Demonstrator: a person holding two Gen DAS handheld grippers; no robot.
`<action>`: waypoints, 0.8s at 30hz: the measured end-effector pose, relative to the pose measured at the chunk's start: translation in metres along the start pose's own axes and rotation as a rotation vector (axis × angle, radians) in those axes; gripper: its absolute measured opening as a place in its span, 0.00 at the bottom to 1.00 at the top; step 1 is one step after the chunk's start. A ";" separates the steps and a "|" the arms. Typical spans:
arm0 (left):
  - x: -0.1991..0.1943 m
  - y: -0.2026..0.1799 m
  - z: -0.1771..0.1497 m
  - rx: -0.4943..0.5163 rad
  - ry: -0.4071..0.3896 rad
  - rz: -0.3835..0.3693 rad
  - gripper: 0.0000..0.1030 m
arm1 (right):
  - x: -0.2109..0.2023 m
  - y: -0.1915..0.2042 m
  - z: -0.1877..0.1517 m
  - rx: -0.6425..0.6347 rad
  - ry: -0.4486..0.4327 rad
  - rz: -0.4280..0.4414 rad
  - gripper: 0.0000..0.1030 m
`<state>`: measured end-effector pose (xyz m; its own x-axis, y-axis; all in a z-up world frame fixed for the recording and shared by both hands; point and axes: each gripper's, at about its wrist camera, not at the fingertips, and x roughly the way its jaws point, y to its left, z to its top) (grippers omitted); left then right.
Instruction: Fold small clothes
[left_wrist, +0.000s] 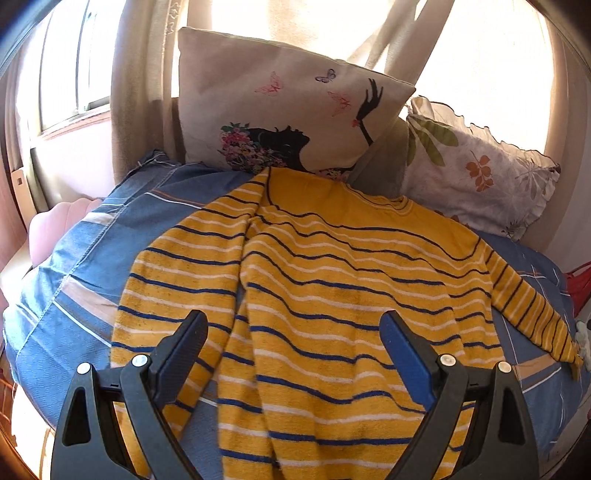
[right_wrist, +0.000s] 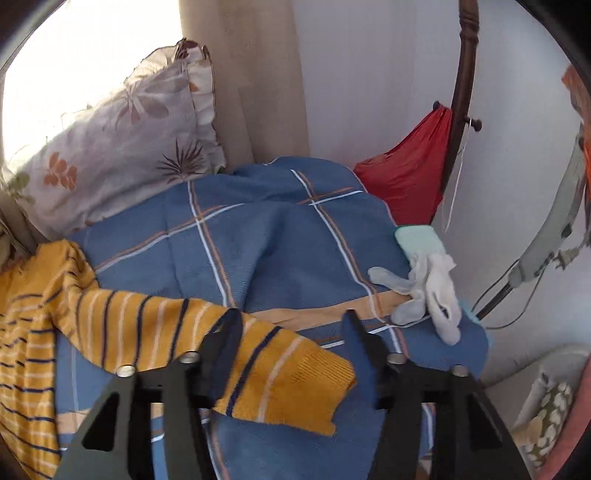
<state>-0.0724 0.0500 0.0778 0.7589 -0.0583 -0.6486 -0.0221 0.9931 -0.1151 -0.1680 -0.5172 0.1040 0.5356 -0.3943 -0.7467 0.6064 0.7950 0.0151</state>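
The yellow striped sweater (left_wrist: 332, 295) lies flat on the blue bedspread (right_wrist: 258, 236), one sleeve (right_wrist: 258, 369) stretched out sideways; the right gripper (right_wrist: 291, 332) gapes around its cuff, gripping nothing; the left gripper (left_wrist: 295, 332) hovers wide open over the body, empty. Pinch the cuff squarely, then fold inward; I count one sweater, two pillows, one white glove (right_wrist: 428, 291).

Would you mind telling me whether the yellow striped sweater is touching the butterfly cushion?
Touching. In the left wrist view the yellow striped sweater's far edge runs up against the butterfly cushion's bottom edge, overlapping it with no blue bedcover showing between them.
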 end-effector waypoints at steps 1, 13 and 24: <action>-0.001 0.011 0.002 -0.014 -0.005 0.020 0.91 | -0.006 0.004 -0.004 0.005 -0.021 0.034 0.79; -0.005 0.144 -0.023 -0.195 0.079 0.180 0.91 | -0.007 0.159 -0.054 -0.197 0.042 0.478 0.88; 0.026 0.104 -0.041 0.009 0.268 -0.042 0.08 | -0.008 0.241 -0.089 -0.303 0.134 0.600 0.88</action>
<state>-0.0819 0.1477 0.0182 0.5597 -0.1231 -0.8195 0.0126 0.9901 -0.1401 -0.0787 -0.2817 0.0541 0.6388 0.1991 -0.7432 0.0262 0.9598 0.2796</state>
